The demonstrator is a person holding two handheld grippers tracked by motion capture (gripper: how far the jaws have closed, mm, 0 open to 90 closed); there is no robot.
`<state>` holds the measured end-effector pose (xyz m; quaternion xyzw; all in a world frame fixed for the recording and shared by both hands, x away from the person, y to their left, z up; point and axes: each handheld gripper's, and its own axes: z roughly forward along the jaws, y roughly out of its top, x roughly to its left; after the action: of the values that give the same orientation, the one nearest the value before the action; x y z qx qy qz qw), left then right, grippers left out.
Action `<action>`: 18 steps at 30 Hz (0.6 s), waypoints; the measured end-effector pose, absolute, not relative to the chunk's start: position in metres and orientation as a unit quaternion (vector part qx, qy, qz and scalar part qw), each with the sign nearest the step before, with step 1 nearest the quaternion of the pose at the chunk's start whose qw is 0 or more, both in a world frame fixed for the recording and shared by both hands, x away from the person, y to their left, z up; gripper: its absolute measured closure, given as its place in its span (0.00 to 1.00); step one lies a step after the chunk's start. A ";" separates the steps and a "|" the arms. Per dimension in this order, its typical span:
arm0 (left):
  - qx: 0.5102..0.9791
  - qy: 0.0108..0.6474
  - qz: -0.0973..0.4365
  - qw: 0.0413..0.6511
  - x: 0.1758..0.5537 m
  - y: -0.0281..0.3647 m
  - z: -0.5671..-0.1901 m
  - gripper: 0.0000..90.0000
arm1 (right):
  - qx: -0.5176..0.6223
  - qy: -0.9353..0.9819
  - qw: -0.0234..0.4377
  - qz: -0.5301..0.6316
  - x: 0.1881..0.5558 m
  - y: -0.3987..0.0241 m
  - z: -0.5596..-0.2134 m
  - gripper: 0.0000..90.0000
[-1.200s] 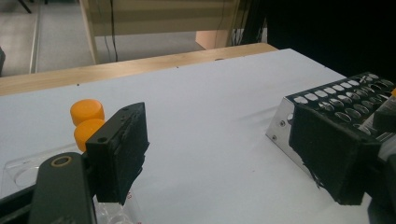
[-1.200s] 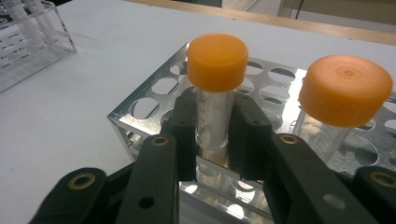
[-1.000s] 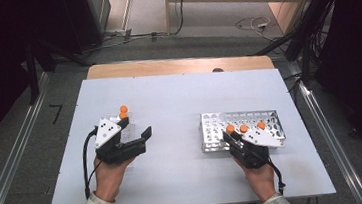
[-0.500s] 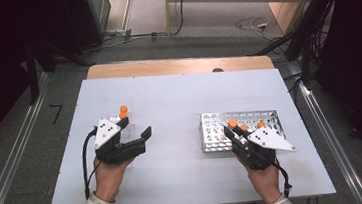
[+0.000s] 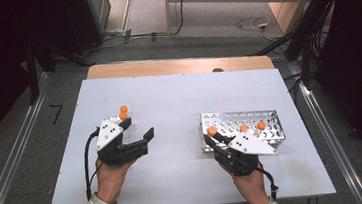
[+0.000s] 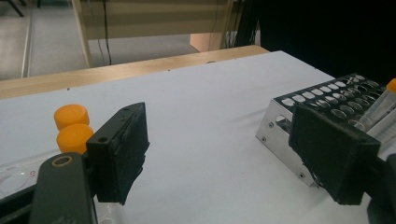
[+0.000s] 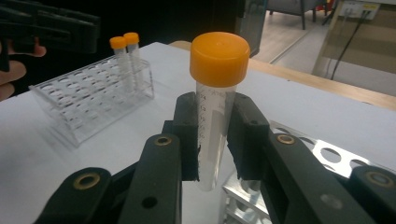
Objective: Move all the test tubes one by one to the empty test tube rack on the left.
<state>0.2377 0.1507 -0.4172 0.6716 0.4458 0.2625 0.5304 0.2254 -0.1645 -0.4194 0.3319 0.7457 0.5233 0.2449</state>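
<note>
Right gripper (image 7: 215, 140) pinching orange-capped tube (image 7: 215, 107), now lifted clear of metal rack (image 5: 266, 124) near table's right edge. Left gripper (image 5: 139, 131) jaws spread, idle. Transfer to clear rack (image 7: 88, 100) likely next.

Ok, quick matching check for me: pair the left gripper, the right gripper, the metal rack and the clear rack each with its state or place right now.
1. left gripper
2. right gripper
3. metal rack
4. clear plastic rack

A. holds two orange-capped tubes
B. open, nothing between its fingers
C. shut on an orange-capped tube
D. beside the right gripper, two capped tubes standing in it

Pairs: 1-B, 2-C, 3-D, 4-A
</note>
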 end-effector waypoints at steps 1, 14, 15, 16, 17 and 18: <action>0.672 0.445 0.262 0.531 0.237 0.150 -0.417 0.22 | 0.330 0.748 0.239 0.525 0.225 -0.161 -0.420 0.80; 0.675 0.434 0.252 0.541 0.234 0.143 -0.415 0.22 | 0.305 0.772 0.213 0.516 0.236 -0.125 -0.432 0.80; 0.676 0.432 0.251 0.542 0.233 0.142 -0.415 0.22 | 0.306 0.773 0.211 0.514 0.238 -0.123 -0.433 0.80; 0.677 0.430 0.250 0.543 0.232 0.141 -0.415 0.22 | 0.304 0.774 0.211 0.513 0.239 -0.120 -0.435 0.80; 0.678 0.427 0.249 0.544 0.232 0.140 -0.415 0.22 | 0.303 0.776 0.210 0.511 0.240 -0.118 -0.436 0.80; 0.680 0.425 0.248 0.544 0.231 0.139 -0.415 0.22 | 0.303 0.778 0.208 0.510 0.241 -0.116 -0.437 0.80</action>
<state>0.2312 0.1385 -0.4148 0.6801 0.4247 0.2478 0.5438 0.2414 -0.1155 -0.4370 0.3032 0.7777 0.5098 0.2083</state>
